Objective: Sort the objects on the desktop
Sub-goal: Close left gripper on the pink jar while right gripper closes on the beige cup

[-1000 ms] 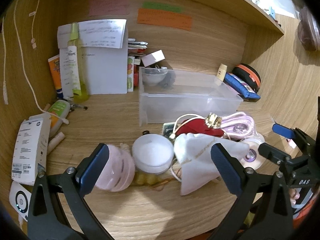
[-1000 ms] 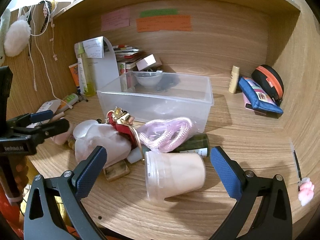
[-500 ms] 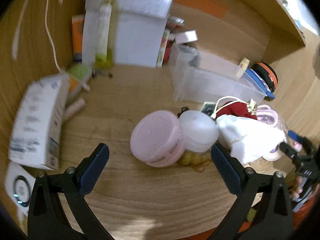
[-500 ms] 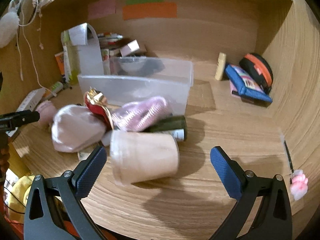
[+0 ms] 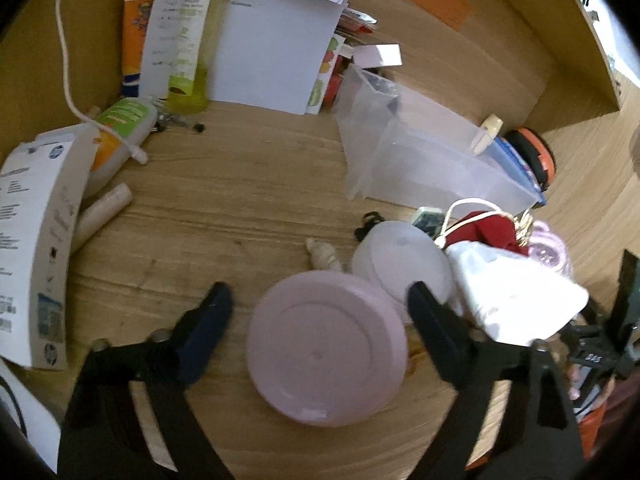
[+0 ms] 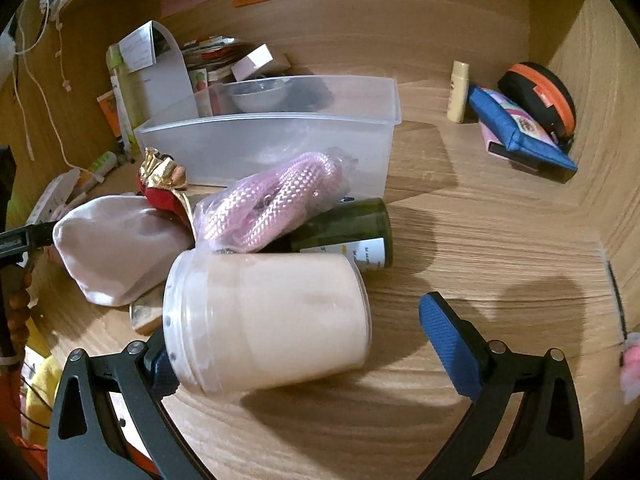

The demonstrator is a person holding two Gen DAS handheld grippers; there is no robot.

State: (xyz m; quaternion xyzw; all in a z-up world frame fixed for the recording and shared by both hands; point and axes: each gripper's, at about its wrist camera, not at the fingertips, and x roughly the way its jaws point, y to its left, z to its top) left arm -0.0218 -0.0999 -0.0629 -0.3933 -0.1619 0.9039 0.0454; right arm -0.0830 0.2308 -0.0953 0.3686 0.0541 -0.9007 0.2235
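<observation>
Now we take the clear plastic bin (image 5: pixel 420 160) as our landmark and work from left to right across the wooden desk (image 5: pixel 248 184).

Far left of the bin we count one white printed carton (image 5: pixel 32 256), one green-labelled tube (image 5: pixel 120 128) and one tall yellow-green bottle (image 5: pixel 192 40) standing against one folded white sheet (image 5: pixel 272 40).

In front of the bin lies the pile. We count one pink round jar (image 5: pixel 326 350), lid up, then one white round lid (image 5: pixel 400 260) touching it on the bin side, then one white cloth pouch (image 5: pixel 512 292) and one red pouch (image 5: pixel 492 232) with gold trim. Our left gripper (image 5: pixel 316 308) has one finger on each side of the pink jar; its jaws are closing, and we see a gap at the left finger, so the pads do not yet press on it.

From the right wrist view, still in front of the bin, we count one bagged pink rope (image 6: pixel 276 204) resting on one dark green bottle (image 6: pixel 352 232), and one beige cup-shaped container (image 6: pixel 268 320) lying on its side nearest us. Our right gripper (image 6: pixel 296 344) stands wide apart around that container: the left finger is hidden behind its lidded end, the right finger well clear.

Right of the bin we count one cream tube (image 6: pixel 459 92), one blue pouch (image 6: pixel 520 132) and one orange-and-black case (image 6: pixel 540 92).
</observation>
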